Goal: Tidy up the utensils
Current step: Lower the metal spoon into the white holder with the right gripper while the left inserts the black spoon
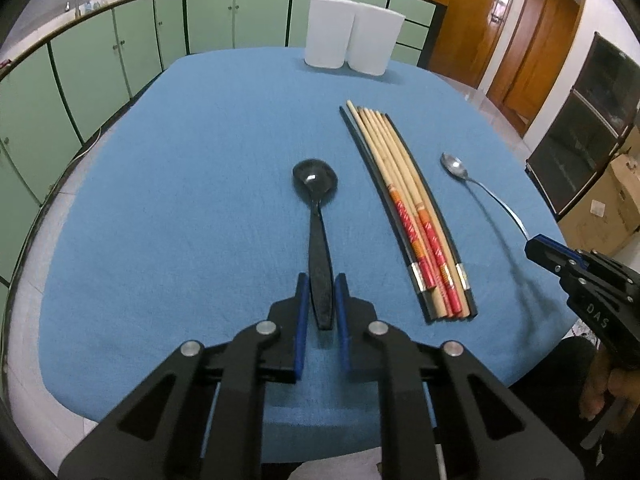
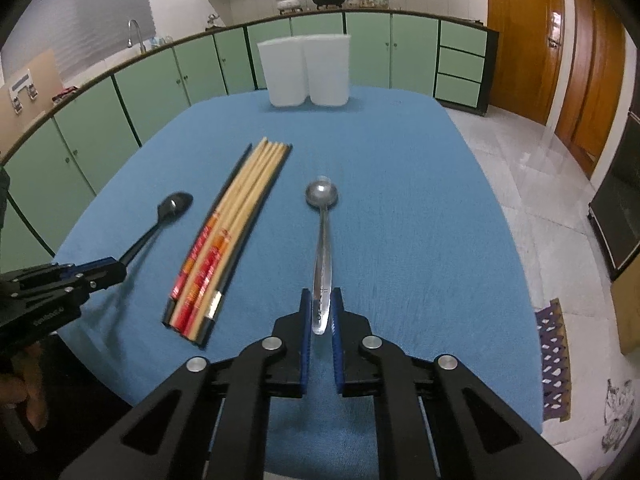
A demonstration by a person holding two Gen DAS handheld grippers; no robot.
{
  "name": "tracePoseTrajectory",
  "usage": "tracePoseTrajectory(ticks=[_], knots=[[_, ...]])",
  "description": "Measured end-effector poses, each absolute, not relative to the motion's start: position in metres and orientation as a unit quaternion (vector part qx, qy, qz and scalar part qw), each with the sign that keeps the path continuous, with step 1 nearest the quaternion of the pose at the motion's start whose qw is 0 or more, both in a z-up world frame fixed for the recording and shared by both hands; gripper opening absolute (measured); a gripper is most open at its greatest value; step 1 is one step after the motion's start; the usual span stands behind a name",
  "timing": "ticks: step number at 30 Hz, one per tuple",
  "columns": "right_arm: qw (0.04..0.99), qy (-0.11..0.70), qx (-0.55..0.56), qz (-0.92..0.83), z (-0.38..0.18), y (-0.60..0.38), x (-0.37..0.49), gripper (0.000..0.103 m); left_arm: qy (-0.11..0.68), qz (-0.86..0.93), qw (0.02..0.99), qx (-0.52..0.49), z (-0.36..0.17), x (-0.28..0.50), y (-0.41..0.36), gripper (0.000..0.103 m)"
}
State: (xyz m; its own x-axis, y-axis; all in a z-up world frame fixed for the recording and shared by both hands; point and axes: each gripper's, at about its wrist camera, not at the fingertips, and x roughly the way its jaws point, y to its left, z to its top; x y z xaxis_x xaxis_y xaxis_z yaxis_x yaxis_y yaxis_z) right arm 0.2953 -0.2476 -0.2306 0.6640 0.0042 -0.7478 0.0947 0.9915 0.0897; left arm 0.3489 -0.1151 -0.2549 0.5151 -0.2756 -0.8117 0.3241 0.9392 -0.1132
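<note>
A black spoon (image 1: 318, 220) lies on the blue tablecloth (image 1: 180, 200), bowl away from me. My left gripper (image 1: 321, 280) is closed on its handle; it shows at the left of the right wrist view (image 2: 116, 270), as does the spoon (image 2: 168, 208). A metal spoon (image 2: 322, 248) has its handle end clamped in my right gripper (image 2: 321, 294), which appears at the right of the left wrist view (image 1: 538, 246), with the metal spoon (image 1: 460, 170). Several chopsticks (image 1: 408, 216), wooden and black, lie bundled between the spoons; they also show in the right wrist view (image 2: 230, 232).
Two white containers (image 1: 352, 32) stand side by side at the table's far edge, also in the right wrist view (image 2: 306, 70). Green cabinets (image 1: 100, 52) run behind the table. Wooden doors (image 2: 560, 48) and cardboard boxes (image 1: 608, 204) are to the right.
</note>
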Motion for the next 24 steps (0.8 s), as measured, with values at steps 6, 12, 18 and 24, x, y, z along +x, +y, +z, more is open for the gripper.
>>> tracePoseTrajectory(ticks=[6, 12, 18, 24], knots=[[0.919, 0.391, 0.053, -0.021, -0.203, -0.245, 0.299, 0.009, 0.446, -0.176, 0.877, 0.025, -0.236, 0.352, -0.115, 0.012], [0.924, 0.378, 0.046, -0.017, -0.177, -0.245, 0.309, 0.009, 0.431, -0.179, 0.884, 0.024, -0.215, 0.359, -0.116, 0.011], [0.925, 0.377, 0.038, -0.011, -0.158, -0.247, 0.323, 0.009, 0.426, -0.186, 0.885, 0.022, -0.199, 0.369, -0.116, 0.01], [0.923, 0.384, 0.023, -0.001, -0.143, -0.246, 0.341, 0.009, 0.43, -0.199, 0.881, 0.02, -0.181, 0.388, -0.116, 0.003]])
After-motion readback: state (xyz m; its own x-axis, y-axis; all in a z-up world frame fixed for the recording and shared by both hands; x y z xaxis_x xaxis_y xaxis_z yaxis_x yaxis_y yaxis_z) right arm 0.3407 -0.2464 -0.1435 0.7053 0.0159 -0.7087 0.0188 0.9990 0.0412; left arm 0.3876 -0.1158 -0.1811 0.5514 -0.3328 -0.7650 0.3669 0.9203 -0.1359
